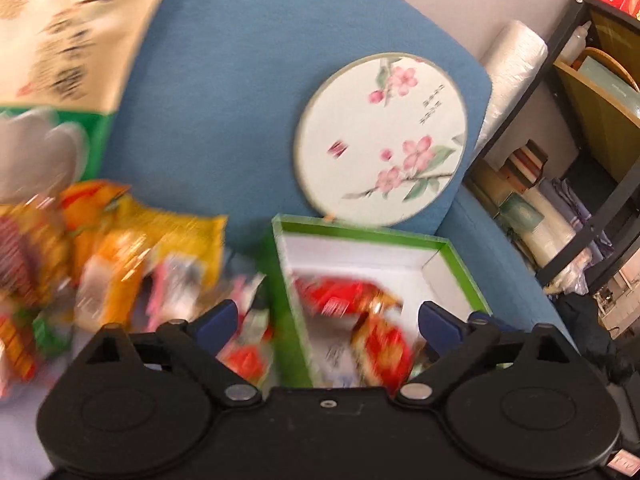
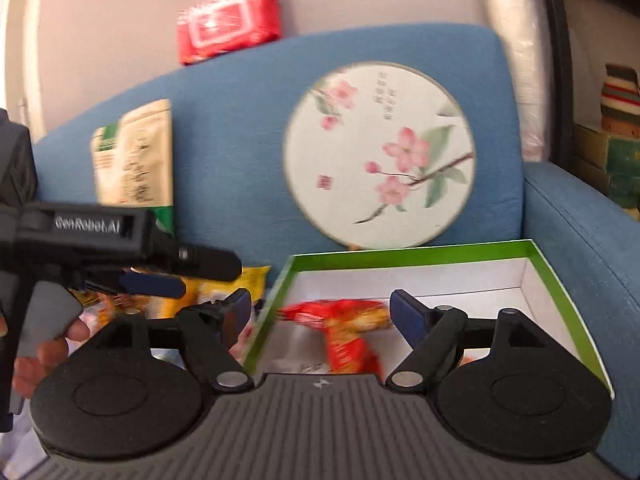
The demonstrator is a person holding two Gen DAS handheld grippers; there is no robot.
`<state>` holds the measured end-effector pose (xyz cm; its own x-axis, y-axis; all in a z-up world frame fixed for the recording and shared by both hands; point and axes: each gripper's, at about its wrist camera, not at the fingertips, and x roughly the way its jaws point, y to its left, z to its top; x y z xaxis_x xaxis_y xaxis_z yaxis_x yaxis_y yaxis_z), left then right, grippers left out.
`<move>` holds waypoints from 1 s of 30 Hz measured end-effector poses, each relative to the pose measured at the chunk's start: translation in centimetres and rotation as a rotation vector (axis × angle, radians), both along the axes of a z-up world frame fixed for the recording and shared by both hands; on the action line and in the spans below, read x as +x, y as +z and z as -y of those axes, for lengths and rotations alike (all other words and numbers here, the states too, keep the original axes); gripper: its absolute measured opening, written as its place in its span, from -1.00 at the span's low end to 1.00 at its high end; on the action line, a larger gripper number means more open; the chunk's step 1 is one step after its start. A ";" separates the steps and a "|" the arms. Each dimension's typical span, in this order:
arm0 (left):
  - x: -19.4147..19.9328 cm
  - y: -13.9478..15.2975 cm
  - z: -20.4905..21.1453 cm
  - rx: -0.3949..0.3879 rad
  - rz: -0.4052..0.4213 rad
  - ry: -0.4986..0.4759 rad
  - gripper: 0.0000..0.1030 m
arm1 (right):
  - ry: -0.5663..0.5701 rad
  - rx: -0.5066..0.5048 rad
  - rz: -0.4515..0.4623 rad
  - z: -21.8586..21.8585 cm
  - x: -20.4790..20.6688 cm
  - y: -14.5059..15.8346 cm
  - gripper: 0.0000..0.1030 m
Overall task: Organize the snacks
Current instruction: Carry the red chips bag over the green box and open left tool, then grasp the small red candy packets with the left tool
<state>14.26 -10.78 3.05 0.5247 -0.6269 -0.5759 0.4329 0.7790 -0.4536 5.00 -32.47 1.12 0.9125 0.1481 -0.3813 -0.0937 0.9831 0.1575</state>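
Observation:
A green-rimmed white box point(image 1: 360, 234) point(image 2: 420, 250) lies open on the blue sofa seat. Red snack packets point(image 1: 340, 294) point(image 2: 340, 316) lie inside it, blurred. A heap of yellow and orange snack packets point(image 1: 120, 240) point(image 2: 256, 276) sits to the left of the box. My left gripper point(image 1: 328, 316) is open and straddles the box's left wall, with nothing pressed between its pads. My right gripper point(image 2: 320, 306) is open too, above the box's near left corner. In the right wrist view the left gripper point(image 2: 152, 280) shows side-on at the left, held by a hand point(image 2: 40, 356).
A round fan point(image 1: 380, 140) point(image 2: 380, 152) painted with pink blossoms leans on the sofa back behind the box. A cream and green pouch point(image 2: 136, 152) stands at the left, and a red wipes pack point(image 2: 228, 20) lies on top of the backrest. A black shelf point(image 1: 592, 120) stands to the right.

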 end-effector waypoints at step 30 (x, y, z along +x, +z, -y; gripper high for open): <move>2.4 -7.6 -17.3 0.011 -0.172 0.234 0.59 | 0.236 0.088 -0.205 -10.5 -3.3 -3.7 1.00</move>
